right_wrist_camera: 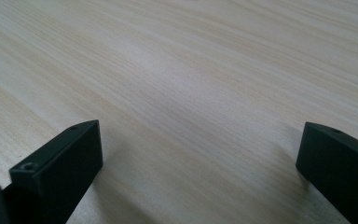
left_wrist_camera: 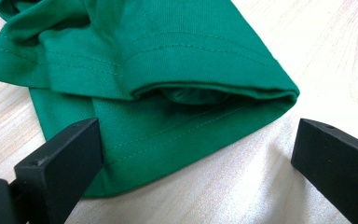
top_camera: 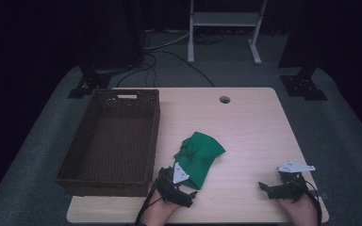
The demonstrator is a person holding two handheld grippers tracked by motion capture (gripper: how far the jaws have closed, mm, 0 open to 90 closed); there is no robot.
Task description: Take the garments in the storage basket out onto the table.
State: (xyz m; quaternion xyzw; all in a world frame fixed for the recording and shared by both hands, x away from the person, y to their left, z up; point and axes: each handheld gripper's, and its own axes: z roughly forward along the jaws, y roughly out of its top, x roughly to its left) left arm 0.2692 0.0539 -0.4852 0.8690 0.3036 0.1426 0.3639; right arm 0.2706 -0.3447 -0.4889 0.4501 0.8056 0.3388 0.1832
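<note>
A crumpled green garment lies on the light wooden table, just right of the basket. My left gripper sits at the garment's near end, open. In the left gripper view the hemmed green fabric lies ahead of the jaws; the left jaw overlaps its near edge and the right jaw stands over bare wood. My right gripper rests near the table's front right, open, with bare wood between its jaws.
A dark brown wicker basket stands on the left part of the table, with nothing in it. A round cable hole sits near the far edge. Beyond the table are a white frame's legs and cables on the floor.
</note>
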